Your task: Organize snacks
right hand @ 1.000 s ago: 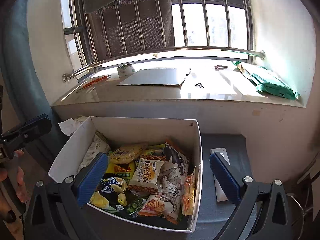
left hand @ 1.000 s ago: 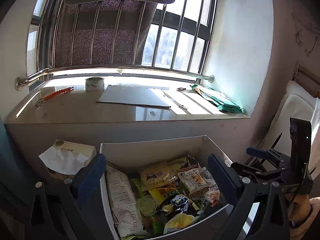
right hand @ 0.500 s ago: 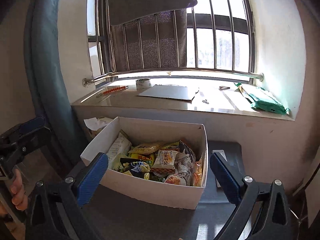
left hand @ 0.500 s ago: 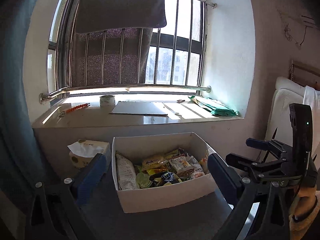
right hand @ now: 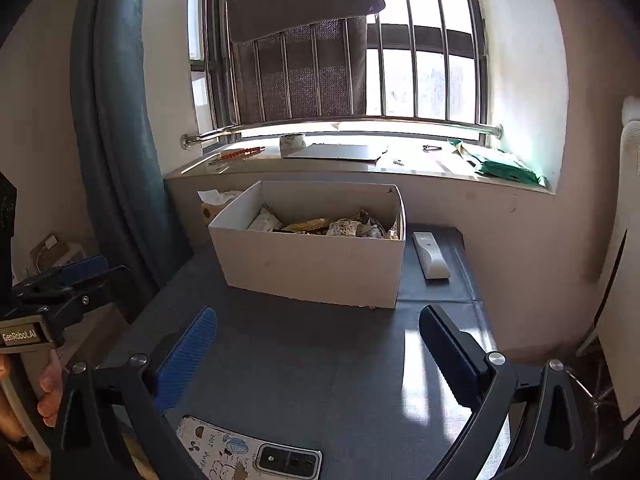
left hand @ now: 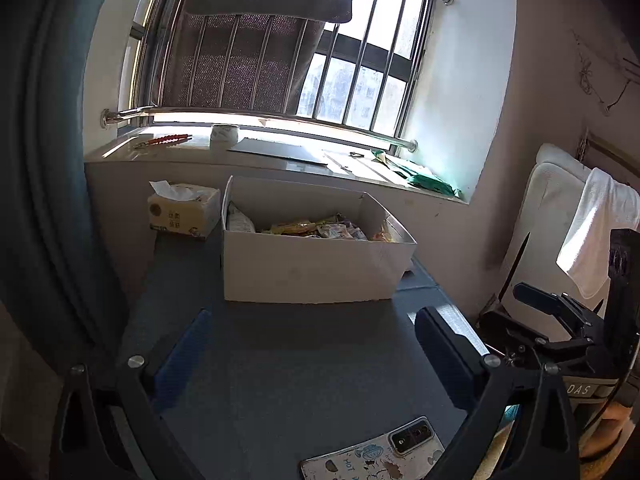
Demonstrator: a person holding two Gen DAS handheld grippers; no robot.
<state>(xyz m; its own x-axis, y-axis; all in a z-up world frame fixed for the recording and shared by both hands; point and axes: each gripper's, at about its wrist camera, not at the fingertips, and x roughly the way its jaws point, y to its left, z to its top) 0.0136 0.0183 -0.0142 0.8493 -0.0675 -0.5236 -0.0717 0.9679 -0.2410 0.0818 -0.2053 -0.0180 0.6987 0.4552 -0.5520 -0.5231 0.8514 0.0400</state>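
Left wrist: left gripper (left hand: pixel 310 354) spread wide, nothing held, over grey table (left hand: pixel 280 360); white snack box (left hand: pixel 316 268) at far edge. Right wrist: right gripper (right hand: pixel 318 350) likewise released; snack packets (right hand: pixel 320 225) inside box, remote (right hand: pixel 430 254) just beside.

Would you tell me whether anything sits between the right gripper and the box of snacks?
Nothing visible does. Between the right gripper and the white box lies only bare grey tabletop. The phone lies nearer the camera, and the remote sits beside the box.

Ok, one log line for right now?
left gripper: open, empty | right gripper: open, empty | white cardboard snack box: on grey table, untouched
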